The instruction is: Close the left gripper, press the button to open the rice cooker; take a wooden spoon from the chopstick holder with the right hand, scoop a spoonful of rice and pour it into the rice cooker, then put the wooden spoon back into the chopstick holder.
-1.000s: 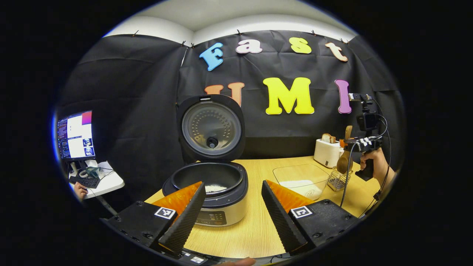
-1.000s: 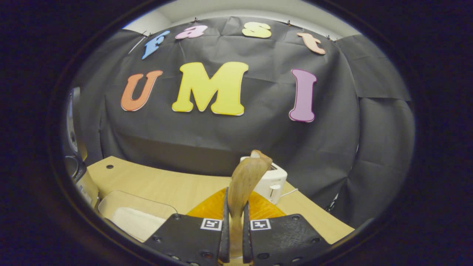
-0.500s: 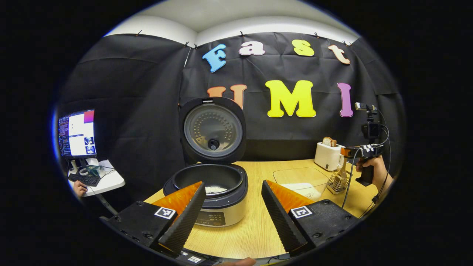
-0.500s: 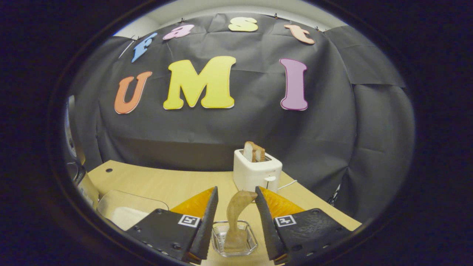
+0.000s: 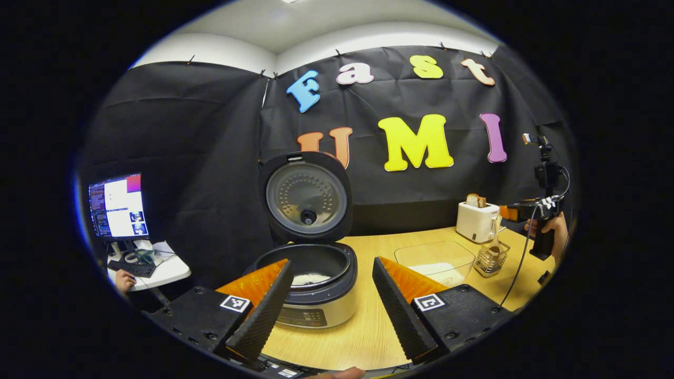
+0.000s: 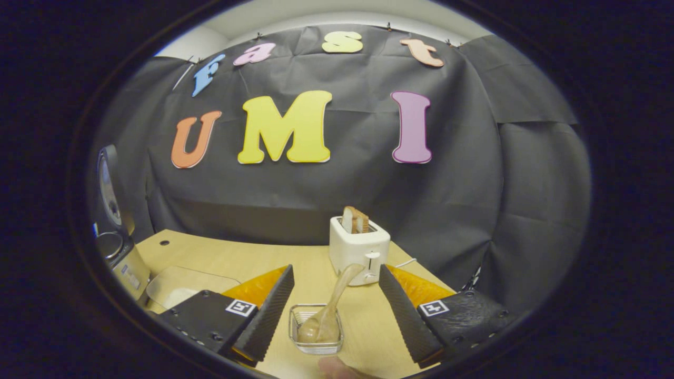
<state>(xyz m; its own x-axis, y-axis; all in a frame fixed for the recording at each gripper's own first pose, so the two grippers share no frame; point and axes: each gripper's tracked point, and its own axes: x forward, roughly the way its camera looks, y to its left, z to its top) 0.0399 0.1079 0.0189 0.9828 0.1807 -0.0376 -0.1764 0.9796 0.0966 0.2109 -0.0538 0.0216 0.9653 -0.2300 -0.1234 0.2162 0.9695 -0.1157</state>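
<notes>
Rice cooker (image 5: pixel 310 287): we saw it on the desk (image 5: pixel 368 326), lid up, white rice in the pot.
Chopstick holder (image 6: pixel 316 330): it held the wooden spoon (image 6: pixel 330 308), bowl down, handle leaning.
Clear container (image 5: pixel 434 260): rice inside, beside the holder.
Right gripper (image 6: pixel 337 310): fingers spread, clear of the spoon.
Left gripper (image 5: pixel 331 308): fingers spread.

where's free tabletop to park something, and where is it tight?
Free: the bare strip of table between the rice cooker and the clear rice container, and the stretch behind that container toward the wall. Crowded: the right end, where the toaster, the chopstick holder with the wooden spoon and the open right hand-held gripper cluster.
</notes>
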